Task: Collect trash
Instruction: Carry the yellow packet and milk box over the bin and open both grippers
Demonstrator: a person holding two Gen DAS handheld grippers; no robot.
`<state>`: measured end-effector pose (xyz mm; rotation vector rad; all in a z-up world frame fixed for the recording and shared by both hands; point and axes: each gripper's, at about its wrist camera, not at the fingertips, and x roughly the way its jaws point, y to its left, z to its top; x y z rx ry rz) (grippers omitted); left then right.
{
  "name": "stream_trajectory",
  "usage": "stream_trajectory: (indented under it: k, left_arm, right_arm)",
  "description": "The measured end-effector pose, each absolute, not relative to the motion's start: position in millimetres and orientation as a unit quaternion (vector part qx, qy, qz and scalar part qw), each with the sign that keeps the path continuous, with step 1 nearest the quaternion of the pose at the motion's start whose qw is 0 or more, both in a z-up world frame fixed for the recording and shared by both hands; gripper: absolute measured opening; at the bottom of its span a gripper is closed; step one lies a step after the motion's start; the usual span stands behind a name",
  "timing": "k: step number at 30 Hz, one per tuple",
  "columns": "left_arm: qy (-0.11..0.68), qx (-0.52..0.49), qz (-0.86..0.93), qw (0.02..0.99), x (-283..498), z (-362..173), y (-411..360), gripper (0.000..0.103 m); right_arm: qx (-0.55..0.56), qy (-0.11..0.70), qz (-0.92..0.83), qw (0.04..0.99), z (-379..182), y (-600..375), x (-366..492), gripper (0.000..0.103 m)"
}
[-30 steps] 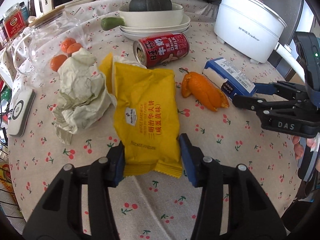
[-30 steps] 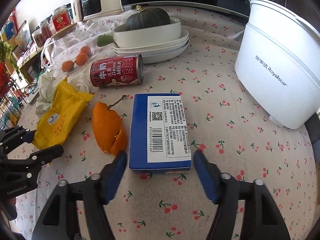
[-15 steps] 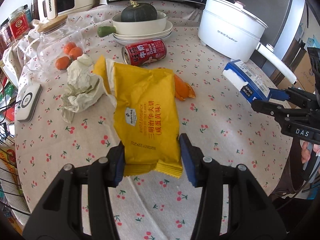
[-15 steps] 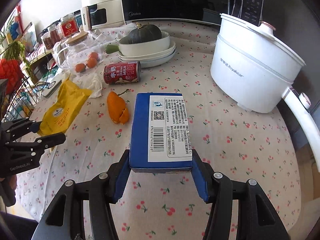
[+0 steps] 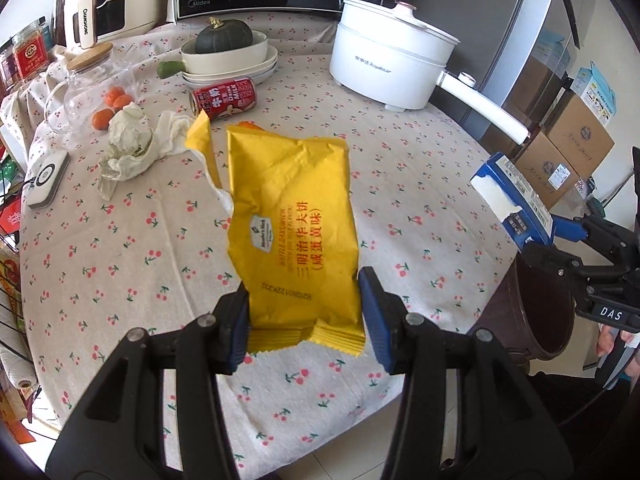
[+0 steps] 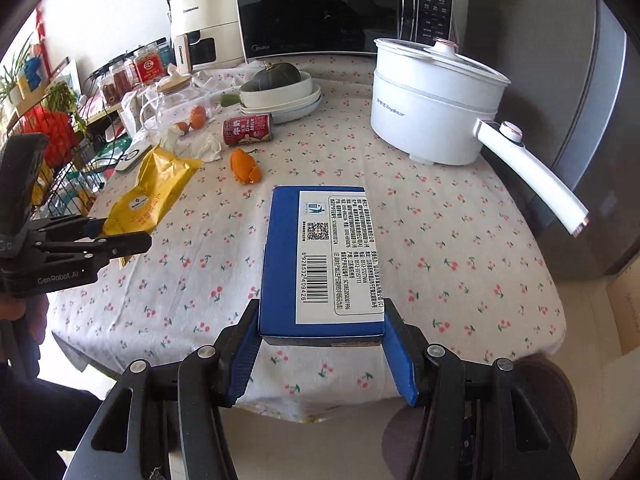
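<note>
Left gripper (image 5: 304,312): angled steeply downward, blue pads pressed against both side edges of a yellow wrapper (image 5: 294,224), held clear of the surface. Right gripper (image 6: 322,350): similar downward tilt, pads clamped on the sides of a blue box (image 6: 322,260), also lifted. Grippers well apart.

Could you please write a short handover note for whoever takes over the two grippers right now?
Left gripper: shut on the yellow wrapper, held above the table.
Right gripper: shut on the blue box, held near the table's edge, above a dark brown bin on the floor.
Done: both items are picked up.
Left: neither is dropped yet; the bin looks the likely place.
Still on the table: red can on its side, orange peel, crumpled paper.
</note>
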<state>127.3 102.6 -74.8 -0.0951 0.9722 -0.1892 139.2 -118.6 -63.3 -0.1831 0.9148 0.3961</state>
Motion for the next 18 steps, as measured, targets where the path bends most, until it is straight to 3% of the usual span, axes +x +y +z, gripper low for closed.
stream_trajectory:
  k: [18]
  left_arm:
    - [0.482,-0.062,-0.146,0.862,92,-91,47,0.051]
  right_arm:
    - [-0.036,0.458,0.126,0.879,-75,-206,67,0.058]
